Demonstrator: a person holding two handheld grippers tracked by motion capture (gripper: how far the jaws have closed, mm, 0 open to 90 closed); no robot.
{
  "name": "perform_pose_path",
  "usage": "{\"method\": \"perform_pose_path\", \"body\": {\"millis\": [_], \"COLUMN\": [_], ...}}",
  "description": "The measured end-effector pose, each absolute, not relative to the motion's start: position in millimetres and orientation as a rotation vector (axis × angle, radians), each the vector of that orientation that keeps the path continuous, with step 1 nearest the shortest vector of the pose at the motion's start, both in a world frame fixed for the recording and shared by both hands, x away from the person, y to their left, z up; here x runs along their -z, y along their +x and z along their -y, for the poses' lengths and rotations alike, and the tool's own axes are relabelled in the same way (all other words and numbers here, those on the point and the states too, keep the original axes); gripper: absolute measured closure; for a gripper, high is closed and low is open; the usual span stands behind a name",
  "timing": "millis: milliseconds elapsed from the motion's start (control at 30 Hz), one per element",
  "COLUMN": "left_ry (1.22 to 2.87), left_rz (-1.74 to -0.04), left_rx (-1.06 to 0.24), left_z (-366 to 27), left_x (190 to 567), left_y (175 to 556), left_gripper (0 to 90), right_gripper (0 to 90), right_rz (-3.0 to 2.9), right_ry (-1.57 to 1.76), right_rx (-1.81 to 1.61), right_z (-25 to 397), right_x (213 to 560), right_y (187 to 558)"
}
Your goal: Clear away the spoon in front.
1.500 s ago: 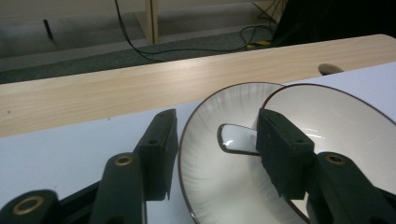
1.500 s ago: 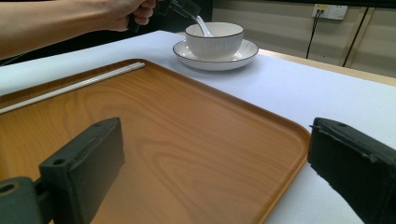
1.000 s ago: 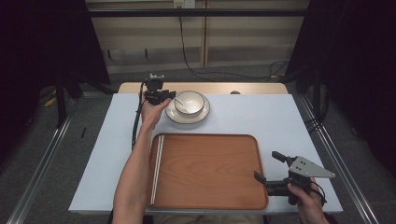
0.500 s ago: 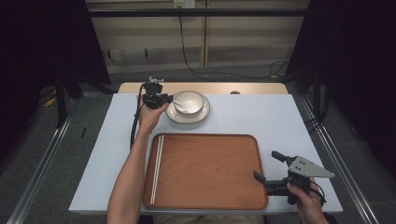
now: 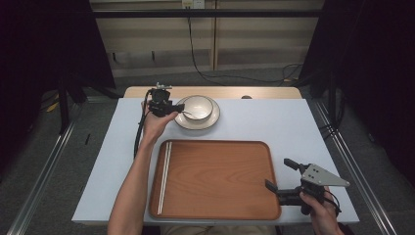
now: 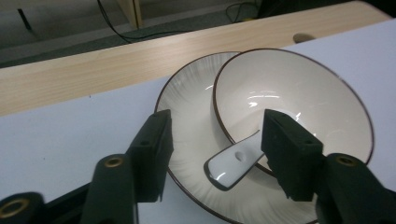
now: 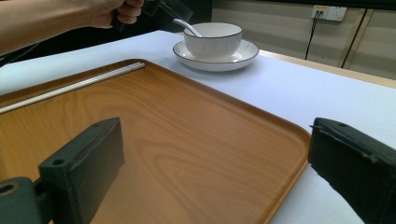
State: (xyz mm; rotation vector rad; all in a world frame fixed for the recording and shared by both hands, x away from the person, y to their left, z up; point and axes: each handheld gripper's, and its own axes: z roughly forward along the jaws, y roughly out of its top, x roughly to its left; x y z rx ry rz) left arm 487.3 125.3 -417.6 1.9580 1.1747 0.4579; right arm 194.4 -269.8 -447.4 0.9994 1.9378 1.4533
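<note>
A white bowl (image 5: 198, 106) with a dark rim stands on a matching plate (image 5: 211, 120) at the far middle of the table. A white spoon (image 6: 233, 161) rests in the bowl (image 6: 299, 88), its handle reaching out over the plate (image 6: 187, 98). My left gripper (image 6: 218, 130) is open, with one jaw on each side of the spoon handle and neither touching it. In the high view, the left gripper (image 5: 179, 107) is at the bowl's left. My right gripper (image 5: 279, 174) stands open and empty over the front right corner of the wooden tray (image 5: 220, 176).
White chopsticks (image 5: 164, 176) lie along the tray's left side. A light wooden strip (image 5: 264, 92) runs behind the white tabletop. In the right gripper view, the tray (image 7: 177, 135) spreads ahead, with the bowl (image 7: 212, 39) and a hand (image 7: 112, 11) beyond it.
The left gripper has shifted slightly toward the near left of the bowl, and the left forearm has swung leftward. The right gripper has stayed where it was.
</note>
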Motion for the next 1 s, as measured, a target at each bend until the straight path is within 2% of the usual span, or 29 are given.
{"method": "perform_pose_path", "body": {"millis": [133, 300, 367, 500, 567, 633, 833, 1000], "left_ry": [2.007, 2.084, 2.087, 2.07, 2.124, 2.128, 2.139, 2.106], "left_rz": [-1.146, -1.118, -1.092, -1.101, -1.078, -1.085, -1.087, -1.106], "left_rx": [-0.461, -0.475, -0.495, -0.451, -0.46, -0.467, -0.452, -0.434], "left_z": [-112, -103, -101, -100, -101, -99, -104, -108], "left_x": [425, 427, 431, 434, 433, 434, 434, 433], "left_y": [492, 496, 496, 497, 497, 497, 497, 497], "left_gripper": [35.2, 35.0, 38.9, 40.5, 44.4, 44.5, 52.2, 59.0], "right_gripper": [3.5, 3.4, 3.4, 3.4, 3.4, 3.4, 3.4, 3.3], "right_rz": [-1.939, -1.94, -1.943, -1.951, -1.95, -1.949, -1.952, -1.946], "right_ry": [1.004, 1.001, 1.012, 1.015, 1.014, 1.014, 1.016, 1.017], "right_rx": [-1.453, -1.453, -1.441, -1.445, -1.45, -1.448, -1.446, -1.45], "right_z": [270, 272, 271, 271, 271, 271, 271, 271], "right_x": [448, 448, 448, 449, 449, 449, 449, 449], "right_y": [195, 195, 195, 196, 196, 196, 196, 196]}}
